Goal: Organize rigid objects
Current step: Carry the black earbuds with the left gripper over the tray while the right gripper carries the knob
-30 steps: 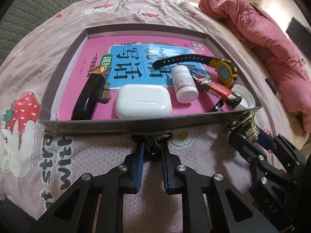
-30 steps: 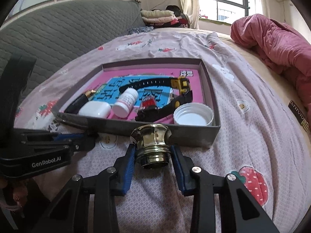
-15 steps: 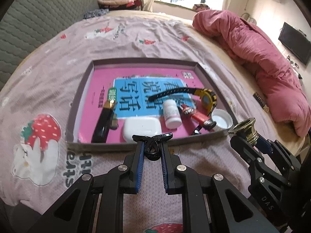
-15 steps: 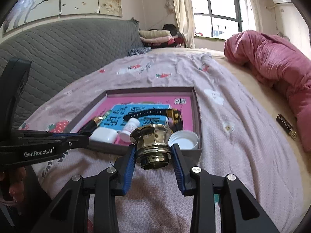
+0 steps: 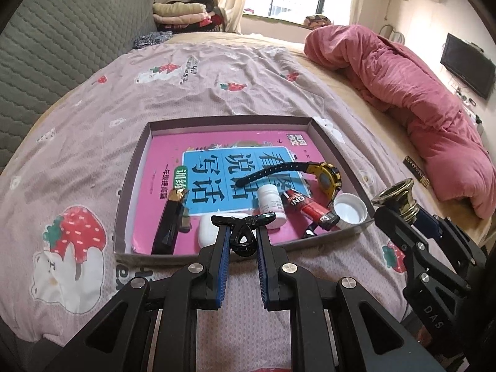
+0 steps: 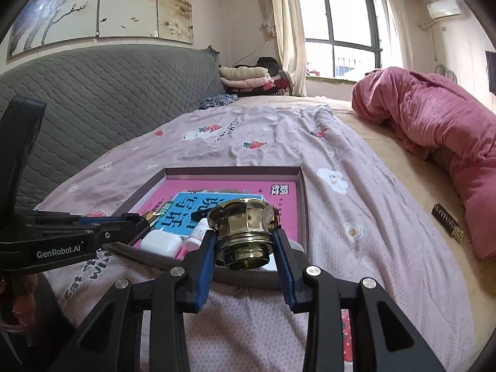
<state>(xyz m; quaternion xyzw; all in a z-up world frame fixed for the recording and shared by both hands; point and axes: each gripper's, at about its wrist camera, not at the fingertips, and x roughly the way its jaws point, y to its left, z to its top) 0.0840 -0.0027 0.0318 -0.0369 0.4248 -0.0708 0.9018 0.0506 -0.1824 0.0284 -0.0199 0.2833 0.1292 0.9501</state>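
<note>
A shallow grey box (image 5: 328, 138) lies on the bed with a pink book (image 5: 173, 148) in its bottom. On the book lie a black-and-yellow watch (image 5: 322, 176), a white pill bottle (image 5: 269, 200), a white earbud case (image 5: 207, 232), a red tube (image 5: 307, 207), a white lid (image 5: 350, 209) and a black-and-gold stick (image 5: 170, 220). My left gripper (image 5: 243, 231) is shut on a black hair clip (image 5: 245, 241), held above the box's near edge. My right gripper (image 6: 245, 248) is shut on a brass knob (image 6: 243, 232), also raised near the box (image 6: 302, 186); it shows in the left wrist view (image 5: 396, 200).
The bed has a pink strawberry-print sheet (image 5: 217, 71). A rolled pink quilt (image 5: 403, 86) lies along the right side. A small dark bar (image 6: 448, 221) lies on the sheet near it. A grey quilted headboard (image 6: 93, 99) runs along the left.
Both grippers have risen and pulled back from the box, each still holding its object. The box now looks smaller and lower in both views.
</note>
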